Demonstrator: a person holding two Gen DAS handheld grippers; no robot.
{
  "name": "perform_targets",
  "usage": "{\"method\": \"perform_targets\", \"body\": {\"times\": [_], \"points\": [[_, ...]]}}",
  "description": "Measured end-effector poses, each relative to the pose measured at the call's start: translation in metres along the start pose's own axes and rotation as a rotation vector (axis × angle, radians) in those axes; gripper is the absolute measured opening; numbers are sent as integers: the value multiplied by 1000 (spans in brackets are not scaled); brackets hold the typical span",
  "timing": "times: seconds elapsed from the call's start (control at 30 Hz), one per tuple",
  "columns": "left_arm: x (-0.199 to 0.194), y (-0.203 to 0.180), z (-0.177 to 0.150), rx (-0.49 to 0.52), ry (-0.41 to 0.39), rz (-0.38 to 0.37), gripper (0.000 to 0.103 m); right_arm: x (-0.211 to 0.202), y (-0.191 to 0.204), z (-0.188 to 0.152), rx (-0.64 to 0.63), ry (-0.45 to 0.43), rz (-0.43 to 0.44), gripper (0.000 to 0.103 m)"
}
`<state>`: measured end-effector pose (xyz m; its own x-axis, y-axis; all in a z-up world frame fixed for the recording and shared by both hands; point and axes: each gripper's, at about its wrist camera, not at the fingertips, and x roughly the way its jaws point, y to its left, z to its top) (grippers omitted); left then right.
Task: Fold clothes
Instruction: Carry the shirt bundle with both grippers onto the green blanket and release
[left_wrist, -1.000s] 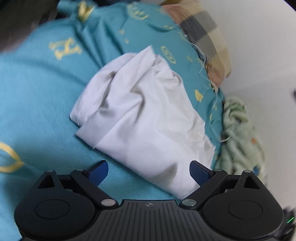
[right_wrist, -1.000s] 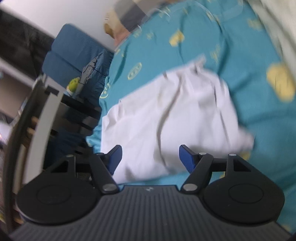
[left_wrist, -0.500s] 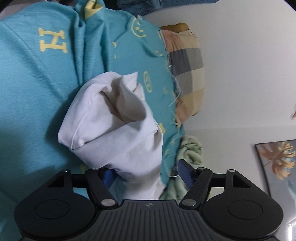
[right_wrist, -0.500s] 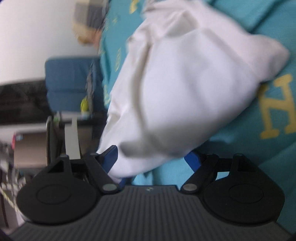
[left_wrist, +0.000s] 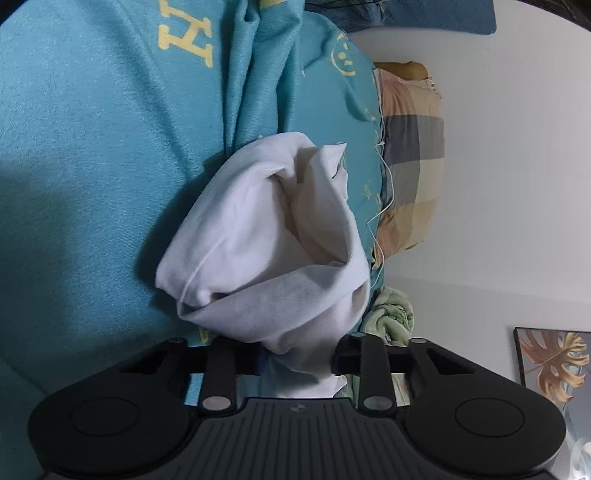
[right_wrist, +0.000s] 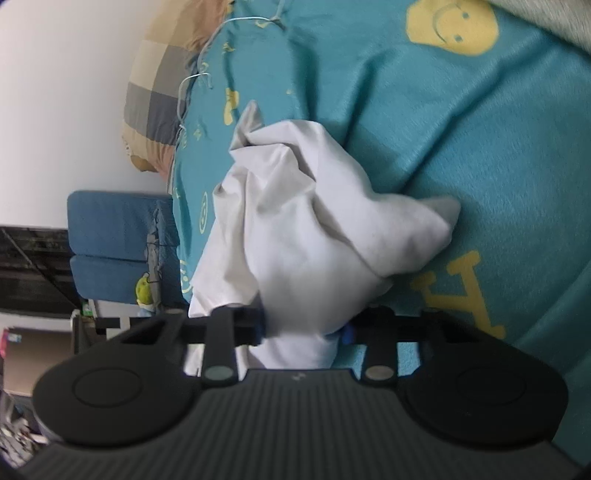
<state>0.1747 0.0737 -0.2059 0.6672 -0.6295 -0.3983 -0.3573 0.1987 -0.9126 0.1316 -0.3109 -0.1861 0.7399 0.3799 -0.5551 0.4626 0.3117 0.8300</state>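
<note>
A white garment (left_wrist: 266, 236) on a teal blanket (left_wrist: 92, 155) with yellow letters and smileys, beside a seemingly beige-grey checked pillow (left_wrist: 412, 155).

left tongs (left_wrist: 298, 363) clamped on white cloth (left_wrist: 266, 236), right tongs (right_wrist: 304, 328) likewise clamped

A bed covered by a teal blanket (left_wrist: 92, 155) printed with yellow letters and smiley faces carries a bunched white garment (left_wrist: 266, 236) and a plaid pillow (left_wrist: 410, 155) at its edge.

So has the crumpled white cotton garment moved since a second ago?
Yes. The white garment has bunched up off the teal blanket, one end shut in each gripper: left, right.
</note>
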Motion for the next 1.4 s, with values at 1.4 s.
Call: {"method": "perform_targets", "body": {"times": [1.4], "points": [[237,-242,-369,619,565,-64,26,-366,-12,272,-95,-455,-126,27]]}}
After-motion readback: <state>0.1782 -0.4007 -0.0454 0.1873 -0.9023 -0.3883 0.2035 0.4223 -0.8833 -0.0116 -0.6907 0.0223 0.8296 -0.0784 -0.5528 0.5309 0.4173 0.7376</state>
